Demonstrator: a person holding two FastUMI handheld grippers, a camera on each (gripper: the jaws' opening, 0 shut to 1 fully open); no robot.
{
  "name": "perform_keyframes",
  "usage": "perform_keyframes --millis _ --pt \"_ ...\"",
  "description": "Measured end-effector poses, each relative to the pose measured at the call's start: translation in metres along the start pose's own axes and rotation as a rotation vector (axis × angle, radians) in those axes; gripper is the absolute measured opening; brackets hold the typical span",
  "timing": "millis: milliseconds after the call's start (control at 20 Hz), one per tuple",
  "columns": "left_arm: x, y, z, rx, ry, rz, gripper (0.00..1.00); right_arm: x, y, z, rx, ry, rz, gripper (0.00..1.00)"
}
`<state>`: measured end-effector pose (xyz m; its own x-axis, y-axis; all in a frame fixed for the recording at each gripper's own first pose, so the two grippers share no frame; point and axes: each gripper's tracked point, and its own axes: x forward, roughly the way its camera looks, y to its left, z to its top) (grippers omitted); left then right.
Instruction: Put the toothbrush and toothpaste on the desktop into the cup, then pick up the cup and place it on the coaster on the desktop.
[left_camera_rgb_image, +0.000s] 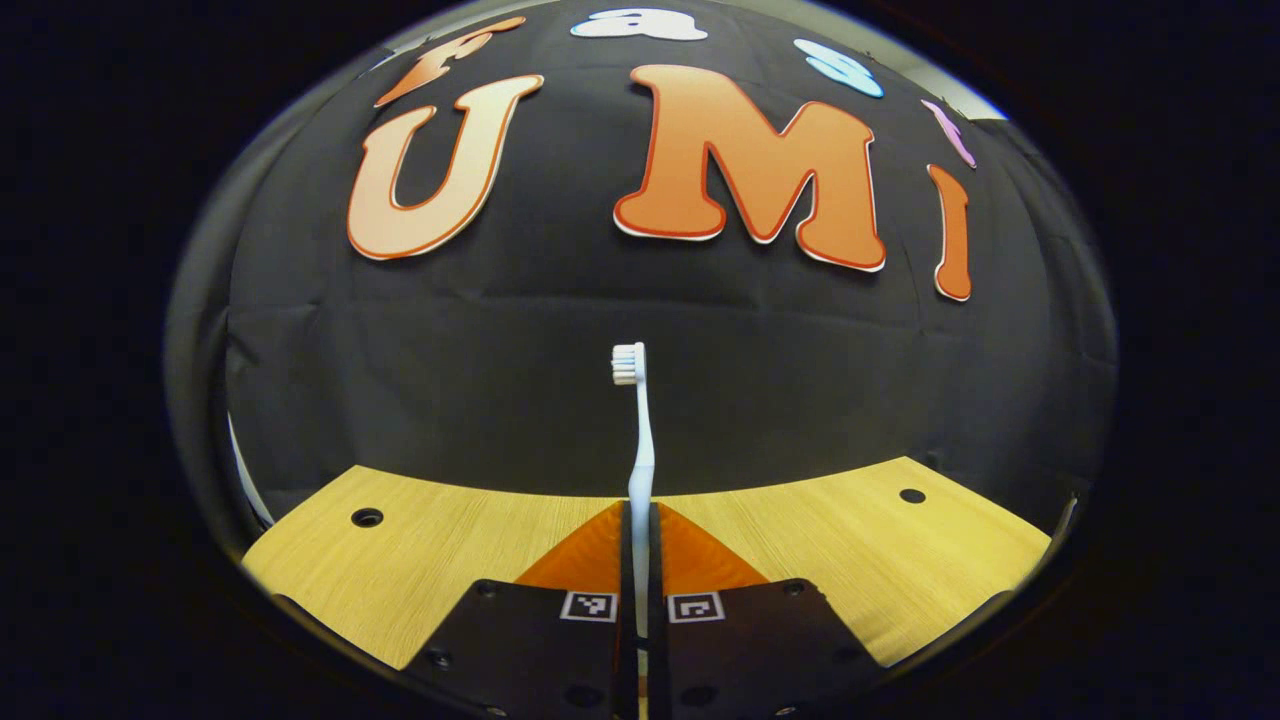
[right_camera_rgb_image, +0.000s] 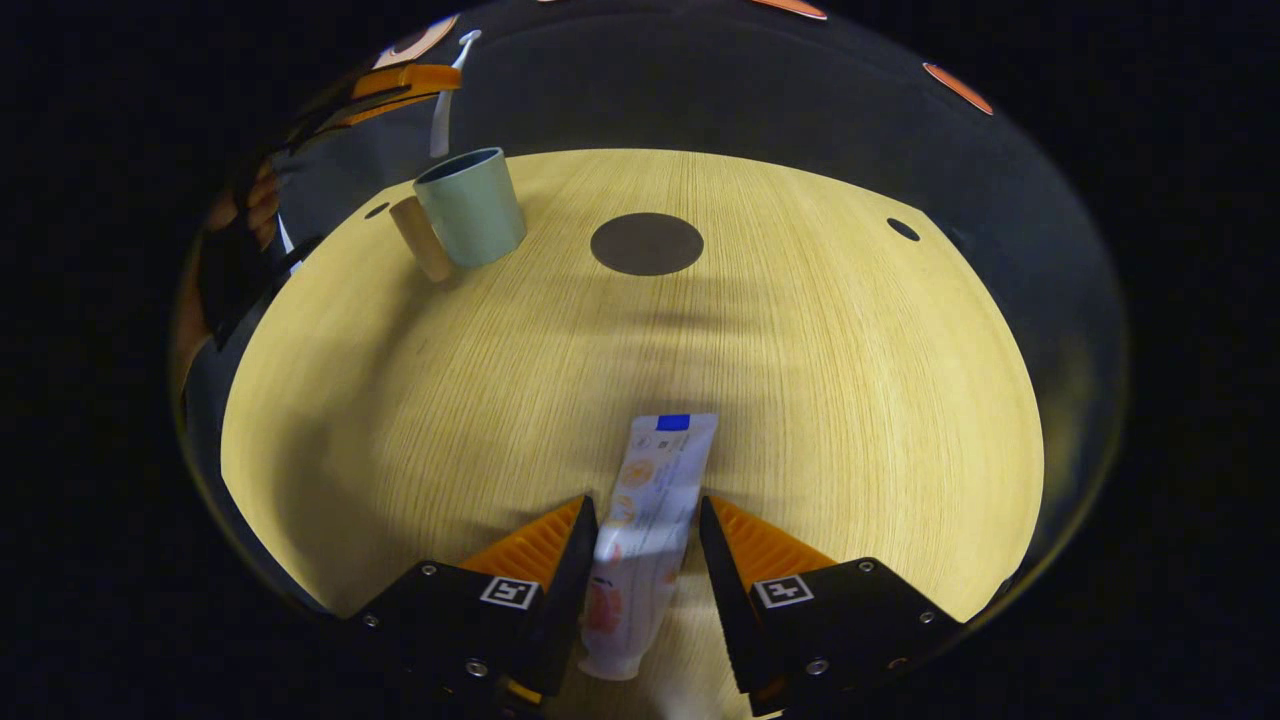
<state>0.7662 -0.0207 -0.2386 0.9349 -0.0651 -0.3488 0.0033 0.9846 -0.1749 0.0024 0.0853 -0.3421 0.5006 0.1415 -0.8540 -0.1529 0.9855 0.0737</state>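
Left gripper: you have it clamped on the toothbrush, both fingers pressed against the handle; the brush stands upright out of the jaws, bristle head toward 12 o'clock in the left gripper view.
Left gripper, seen from afar: in the right gripper view it sits at about 11 o'clock, above the cup, with the white brush pointing down toward the cup's mouth; whether the tip is inside the rim I cannot tell.
Right gripper: jaws parted, straddling the toothpaste; a gap shows on the right side of the tube, so you have not closed on it yet.
Toothpaste: lying flat on the desktop, at 6 o'clock in the right gripper view, long axis running between your fingers.
Cup: upright on the desktop at 11 o'clock, well apart from the tube.
Coaster: dark round disc at 12 o'clock, bare, just to the right of the cup.
Done: toothbrush lifted and brought over the cup.
Left: release brush into cup; close on the tube, carry it to the cup; move cup onto coaster.
Progress, judged: early, roughly the first third.
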Motion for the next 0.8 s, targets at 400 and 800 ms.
perform_keyframes --millis 400,800 --pt "0.009 0.000 -0.040 0.010 0.070 0.015 0.04 0.003 0.003 0.001 -0.009 -0.008 0.011 0.49" --pt "0.011 -0.002 -0.054 0.020 0.122 -0.007 0.07 -0.004 -0.005 0.011 0.001 -0.036 -0.014 0.11"
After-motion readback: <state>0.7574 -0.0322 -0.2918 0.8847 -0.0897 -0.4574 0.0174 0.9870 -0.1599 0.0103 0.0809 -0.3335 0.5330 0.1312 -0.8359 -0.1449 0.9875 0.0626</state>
